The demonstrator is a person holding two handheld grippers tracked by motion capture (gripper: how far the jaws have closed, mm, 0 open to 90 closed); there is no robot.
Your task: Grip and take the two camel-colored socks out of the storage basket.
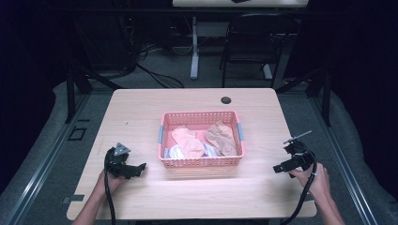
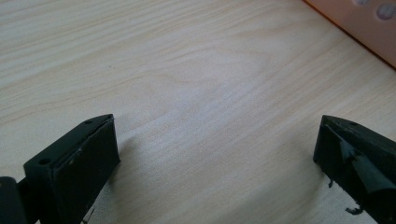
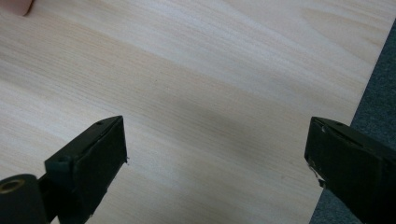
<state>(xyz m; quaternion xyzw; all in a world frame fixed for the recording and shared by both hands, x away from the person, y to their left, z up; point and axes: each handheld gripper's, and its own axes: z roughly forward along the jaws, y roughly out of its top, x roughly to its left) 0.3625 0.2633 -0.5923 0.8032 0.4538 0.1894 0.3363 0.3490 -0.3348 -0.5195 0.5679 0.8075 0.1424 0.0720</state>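
The high view is dim and soft, its surroundings nearly black; a pale glare patch lies on the table (image 1: 141, 112) near its front edge. Both gripper views are brighter, with blurred foregrounds.

Light wooden table (image 1: 141, 112) with a dark round cable hole (image 1: 226, 100) near its far edge; beyond it, a black chair (image 1: 251, 40), a white table leg (image 1: 194, 47) and loose cables (image 1: 155, 70) on grey floor

The left gripper (image 1: 141, 167) rests low in the left hand (image 1: 107, 180), jaws wide apart. The right gripper (image 1: 278, 168), in the right hand (image 1: 315, 180), also gapes, tilted inward.
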